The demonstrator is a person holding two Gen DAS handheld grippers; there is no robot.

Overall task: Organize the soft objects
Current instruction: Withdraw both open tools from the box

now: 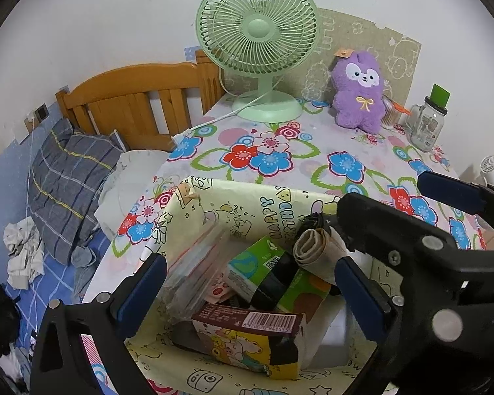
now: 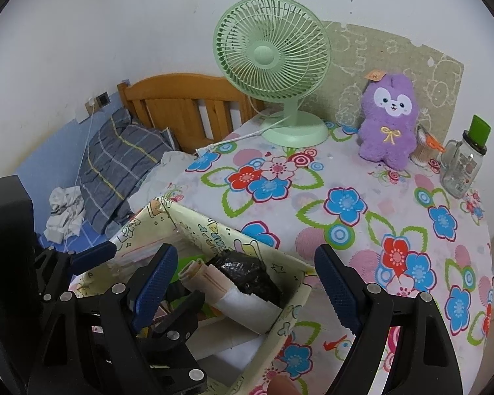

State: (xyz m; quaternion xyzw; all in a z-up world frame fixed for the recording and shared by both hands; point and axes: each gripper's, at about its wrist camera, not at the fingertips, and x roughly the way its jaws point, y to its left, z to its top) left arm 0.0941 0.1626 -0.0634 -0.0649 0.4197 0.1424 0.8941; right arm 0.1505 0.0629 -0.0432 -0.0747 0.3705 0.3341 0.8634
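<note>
A purple plush toy (image 1: 359, 93) sits upright at the back of the flowered table, also in the right wrist view (image 2: 389, 121). A cream box wrapped in cartoon paper (image 1: 247, 204) stands at the table's near left, holding tissue packs, a carton, zip bags, a rolled cloth (image 1: 316, 250) and a black bag (image 2: 243, 271). My left gripper (image 1: 250, 293) is open above the box's contents. My right gripper (image 2: 243, 283) is open and empty, straddling the box's right corner (image 2: 299, 283); its fingers (image 1: 444, 194) cross the left wrist view.
A green desk fan (image 1: 260, 46) stands at the back, its cord trailing left. A glass jar with a green lid (image 1: 426, 121) and a swab container (image 2: 423, 151) stand beside the plush. A bed with wooden headboard (image 1: 131, 105) and pillow lies left.
</note>
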